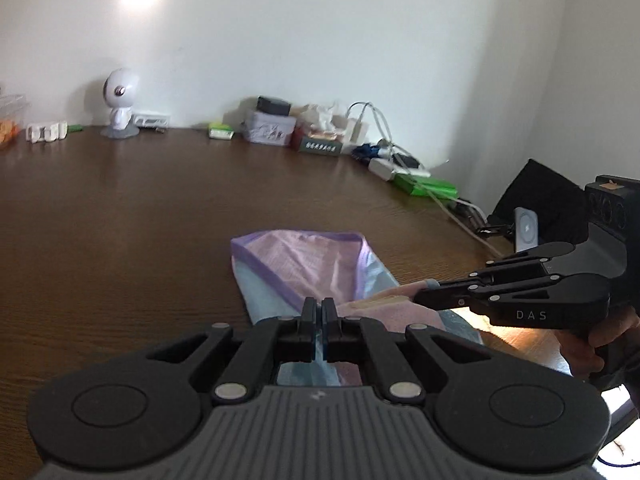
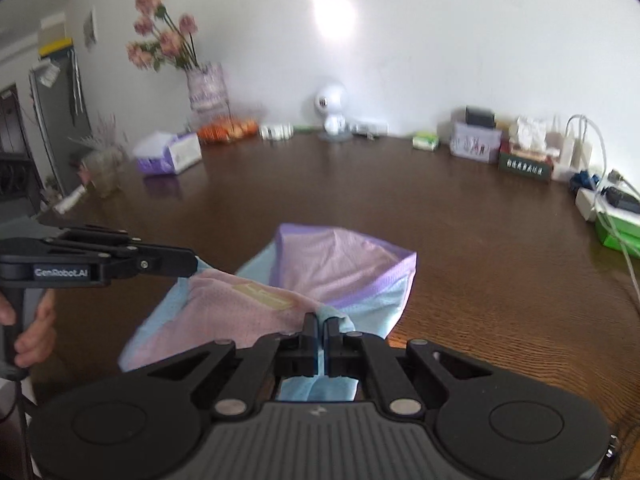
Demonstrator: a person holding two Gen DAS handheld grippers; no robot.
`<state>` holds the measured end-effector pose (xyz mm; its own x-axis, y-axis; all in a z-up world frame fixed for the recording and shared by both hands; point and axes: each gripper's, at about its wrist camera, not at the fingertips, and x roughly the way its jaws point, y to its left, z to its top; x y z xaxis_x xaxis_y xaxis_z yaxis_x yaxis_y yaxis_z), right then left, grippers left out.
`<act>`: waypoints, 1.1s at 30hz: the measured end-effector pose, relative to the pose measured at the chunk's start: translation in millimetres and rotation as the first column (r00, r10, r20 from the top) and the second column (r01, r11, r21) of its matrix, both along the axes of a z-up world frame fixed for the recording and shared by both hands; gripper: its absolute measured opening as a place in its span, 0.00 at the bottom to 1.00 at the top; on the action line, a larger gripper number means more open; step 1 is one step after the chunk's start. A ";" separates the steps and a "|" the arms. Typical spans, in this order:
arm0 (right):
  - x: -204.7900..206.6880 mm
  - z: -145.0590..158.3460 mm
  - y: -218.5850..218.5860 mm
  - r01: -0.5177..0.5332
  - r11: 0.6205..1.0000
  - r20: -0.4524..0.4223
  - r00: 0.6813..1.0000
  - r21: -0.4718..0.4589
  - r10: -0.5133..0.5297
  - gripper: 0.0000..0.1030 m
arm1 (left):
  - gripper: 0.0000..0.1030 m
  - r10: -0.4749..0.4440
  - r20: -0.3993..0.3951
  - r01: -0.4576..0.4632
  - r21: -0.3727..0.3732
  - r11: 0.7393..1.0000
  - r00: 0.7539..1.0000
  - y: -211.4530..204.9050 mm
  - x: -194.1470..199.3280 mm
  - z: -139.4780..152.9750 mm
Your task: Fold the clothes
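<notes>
Pinched cloth sat right at the lens in both wrist views: left gripper (image 1: 319, 310) had its fingers closed on a pale-blue edge of the garment (image 1: 304, 268), and right gripper (image 2: 320, 326) was closed likewise on a blue hem next to the pink panel. Garment was a pink, lilac and light-blue mesh piece, near end lifted between the two grippers, far end draped on the worktop (image 1: 160, 208) w/ the lilac band folded over.

Risks, as judged:
- Thin mesh, small bite. If either pinch caught only one layer, the under layer could sag and the fold would come out skewed. Can't tell layer count; blur at the fingers hid it.
- Grippers sat close w/ cloth slack between them, so the middle could droop and bunch when laid down, esp. if the hands travelled unevenly.
- Far end only rested on the worktop; a fast pull could drag the whole piece rather than fold it.
- Clutter lay well apart along the wall: tissue box (image 2: 168, 154), white figurine (image 2: 332, 110), cables (image 2: 600, 184) at the right edge. A wide swing to the right could snag those cords, though garment was nowhere near them.
- Person's hand (image 2: 32, 332) on the left handle looked steady enough.
</notes>
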<state>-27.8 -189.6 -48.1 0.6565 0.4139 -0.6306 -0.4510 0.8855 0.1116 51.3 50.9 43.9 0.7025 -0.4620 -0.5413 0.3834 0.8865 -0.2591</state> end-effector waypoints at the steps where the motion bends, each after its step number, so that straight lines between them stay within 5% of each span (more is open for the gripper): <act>1: 3.7 -4.7 0.5 0.011 1.000 -0.015 1.000 -0.001 -0.011 0.03 | 0.05 0.027 -0.032 -0.027 -0.002 1.000 0.999 3.7 4.5 -3.3; 4: 5.4 -9.2 -7.8 0.046 0.999 -0.046 0.998 0.022 -0.045 0.11 | 0.25 0.046 -0.102 -0.051 -0.044 0.998 0.994 18.1 3.0 -3.7; 6: -7.8 -0.8 -26.0 0.069 0.994 -0.036 0.997 0.079 -0.066 0.24 | 0.51 0.040 -0.115 -0.050 -0.086 0.995 0.993 24.8 -9.2 0.6; 8: -26.8 4.7 -42.9 0.058 0.986 -0.040 0.998 0.154 -0.052 0.42 | 0.52 0.022 -0.148 -0.039 -0.114 0.993 0.989 25.7 -20.0 -0.5; 11: -48.7 -2.8 -45.3 0.042 0.976 -0.096 0.995 0.214 -0.021 0.52 | 0.52 -0.003 -0.222 -0.030 -0.148 0.989 0.975 21.2 -29.3 -12.7; 14: -56.6 -14.7 -32.1 0.043 0.983 -0.105 0.994 0.177 -0.025 0.55 | 0.50 0.007 -0.225 -0.039 -0.140 0.989 0.974 15.1 -35.4 -20.5; 15: -55.1 -18.2 -28.8 0.056 0.984 -0.116 0.993 0.168 -0.037 0.53 | 0.48 0.009 -0.224 -0.040 -0.135 0.990 0.975 13.7 -36.2 -19.6; 17: -52.9 -19.8 -25.7 0.070 0.981 -0.131 0.990 0.184 -0.046 0.09 | 0.45 0.011 -0.220 -0.040 -0.128 0.991 0.976 11.6 -37.7 -17.2; 20: -52.7 -10.6 -29.1 0.067 0.960 -0.136 0.990 0.271 -0.031 0.07 | 0.45 0.010 -0.202 -0.036 -0.125 0.991 0.979 8.9 -40.8 -12.8; 24: -35.3 -31.3 -54.9 0.168 0.845 -0.305 0.952 0.509 -0.005 0.07 | 0.45 0.008 -0.195 -0.031 -0.115 0.993 0.981 3.4 -43.1 -15.0; 27: -36.8 -41.9 -60.1 0.199 0.850 -0.321 0.946 0.487 -0.038 0.18 | 0.45 0.011 -0.193 -0.035 -0.119 0.992 0.981 3.4 -44.2 -15.9; 30: -47.3 -26.2 -53.5 0.134 0.899 -0.221 0.974 0.418 -0.043 0.40 | 0.45 0.013 -0.189 -0.038 -0.129 0.991 0.982 5.1 -44.3 -14.7; 33: -49.5 -16.6 -43.9 0.085 0.934 -0.161 0.986 0.348 -0.030 0.35 | 0.43 0.032 -0.183 -0.057 -0.131 0.990 0.983 6.7 -38.3 -13.2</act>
